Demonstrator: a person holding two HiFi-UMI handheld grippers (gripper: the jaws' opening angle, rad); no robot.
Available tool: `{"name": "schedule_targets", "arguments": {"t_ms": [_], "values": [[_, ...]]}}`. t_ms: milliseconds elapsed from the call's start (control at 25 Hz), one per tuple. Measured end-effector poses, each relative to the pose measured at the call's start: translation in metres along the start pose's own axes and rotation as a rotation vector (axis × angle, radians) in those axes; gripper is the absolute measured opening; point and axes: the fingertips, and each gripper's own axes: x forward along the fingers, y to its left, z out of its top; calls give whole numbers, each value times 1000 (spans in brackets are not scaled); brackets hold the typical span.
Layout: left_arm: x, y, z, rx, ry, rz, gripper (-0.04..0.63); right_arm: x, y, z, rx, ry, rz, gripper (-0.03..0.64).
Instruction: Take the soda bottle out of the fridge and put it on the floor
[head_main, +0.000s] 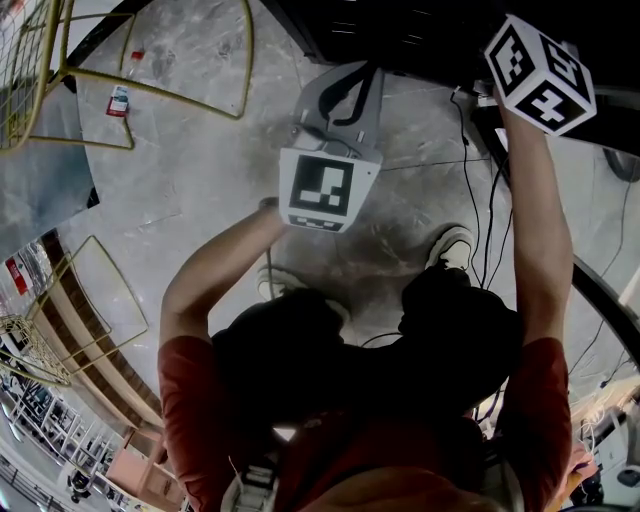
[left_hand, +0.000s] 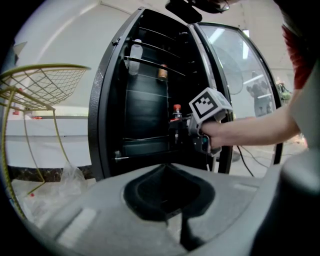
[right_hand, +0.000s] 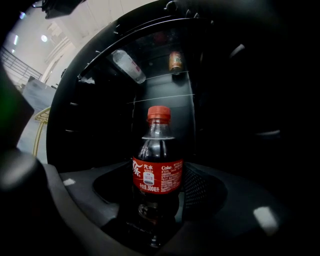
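Bottle position: the soda bottle stands upright, red cap up, at the centre of the right gripper view, inside the fridge. The right gripper has its jaws closed on the lower half of the bottle. A low hold probably keeps the bottle vertical while it clears the shelf. The left gripper has its jaws together with nothing between them. It hangs outside the fridge, facing the open door, probably to leave the opening free. The task appears to be at the grasp stage; placement on the floor is not yet done.
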Motion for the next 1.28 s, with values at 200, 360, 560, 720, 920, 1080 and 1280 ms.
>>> {"name": "schedule_targets", "arguments": {"t_ms": [200, 360, 560, 720, 920, 1080, 1280], "values": [[-2, 1, 1, 3, 1, 6, -2, -17, 4, -2, 16, -4, 34, 298], [-5, 1, 2, 8, -1, 14, -2, -41, 11, -3, -4, -18, 67, 298], [-10, 2, 4, 14, -3, 23, -2, -68, 21, -1, -11, -30, 112, 298], [-13, 5, 4, 16, -4, 32, -2, -89, 28, 1, 18, -37, 144, 298], [-19, 4, 1, 26, 1, 36, 0, -115, 42, -3, 31, -46, 205, 298], [-22, 6, -2, 30, 7, 42, -2, -129, 56, -14, 17, -31, 252, 298], [-32, 11, -6, 27, 19, 53, -1, -141, 76, -38, -6, -2, 319, 298]]}}
